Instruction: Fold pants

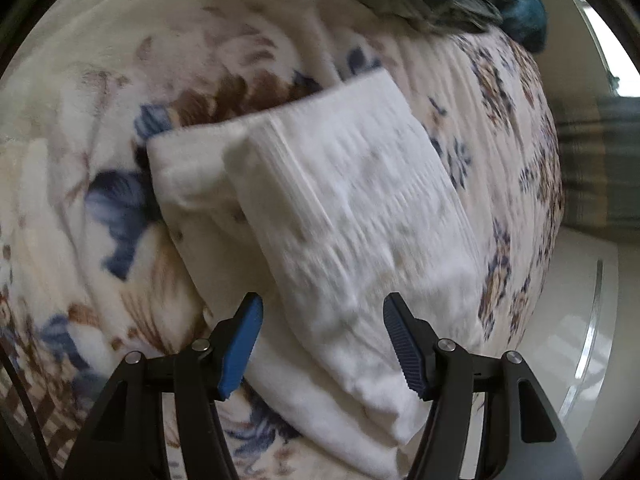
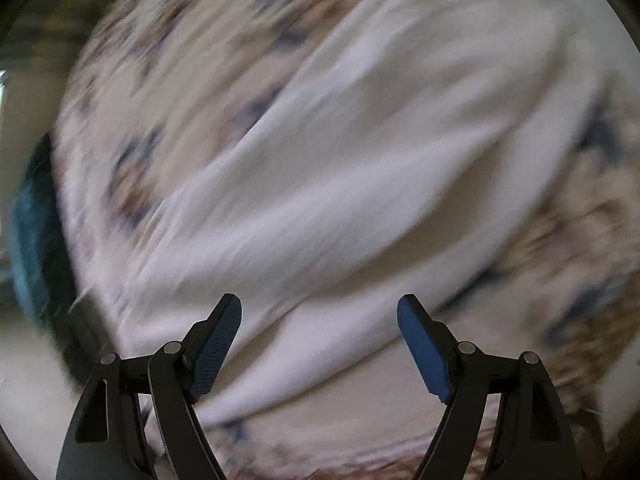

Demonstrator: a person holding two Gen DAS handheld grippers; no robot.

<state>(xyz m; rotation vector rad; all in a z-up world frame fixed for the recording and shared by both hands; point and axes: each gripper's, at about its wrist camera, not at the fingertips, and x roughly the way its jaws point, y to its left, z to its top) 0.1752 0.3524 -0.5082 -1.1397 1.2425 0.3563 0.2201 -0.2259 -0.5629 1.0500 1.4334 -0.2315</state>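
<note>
White pants [image 1: 340, 216] lie folded into a thick rectangular bundle on a floral blanket [image 1: 80, 140]. My left gripper [image 1: 323, 306] is open and empty, hovering just above the near end of the bundle. In the right wrist view, blurred by motion, the white pants [image 2: 340, 168] stretch across the middle of the frame. My right gripper [image 2: 320, 308] is open and empty just above the cloth. I cannot tell whether either gripper touches the fabric.
The floral blanket covers a bed whose edge [image 1: 532, 240] drops off at the right onto a pale floor [image 1: 592, 340]. A dark teal cushion [image 1: 524, 20] lies at the far corner, and it also shows in the right wrist view [image 2: 32, 240].
</note>
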